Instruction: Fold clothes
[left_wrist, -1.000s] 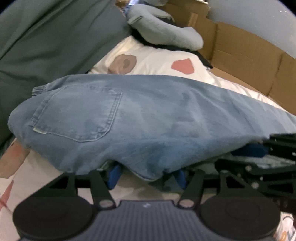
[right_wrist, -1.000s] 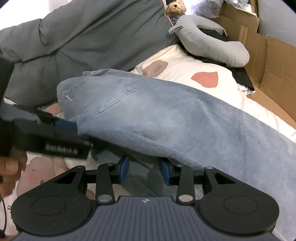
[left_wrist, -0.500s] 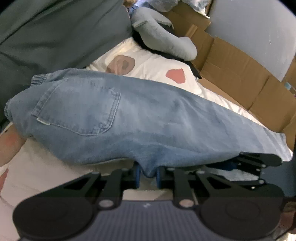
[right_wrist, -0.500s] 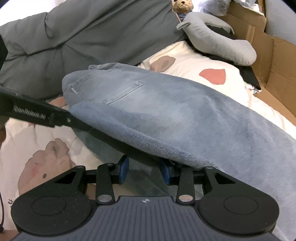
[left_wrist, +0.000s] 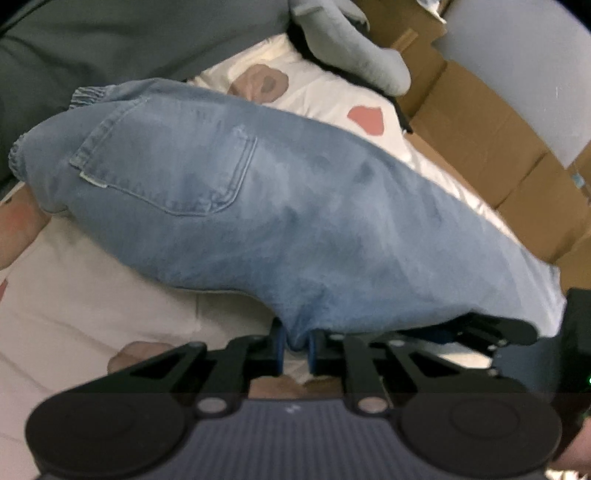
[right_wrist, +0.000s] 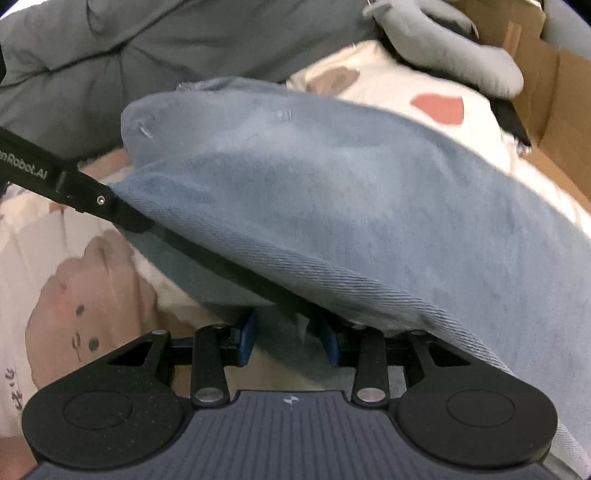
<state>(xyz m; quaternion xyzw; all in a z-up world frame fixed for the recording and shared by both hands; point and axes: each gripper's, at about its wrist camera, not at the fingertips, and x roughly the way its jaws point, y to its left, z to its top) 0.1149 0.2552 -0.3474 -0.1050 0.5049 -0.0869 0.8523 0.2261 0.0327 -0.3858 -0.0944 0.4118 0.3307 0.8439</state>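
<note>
Now left gripper (left_wrist: 295, 341) has just clamped the jeans (left_wrist: 295, 229) edge at 6 o'clock; right gripper (right_wrist: 290, 338) half-open, grip unclear, so lift looks ready

jeans (left_wrist: 295, 221) on bedsheet (left_wrist: 92, 295), duvet (left_wrist: 110, 37) behind, cardboard box (left_wrist: 480, 129) right

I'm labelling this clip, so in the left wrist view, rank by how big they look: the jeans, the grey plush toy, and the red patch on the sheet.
1. jeans, filling most of the view
2. grey plush toy, partly cut off at the top edge
3. red patch

The jeans lie nearest the camera, which exaggerates their lead.
</note>
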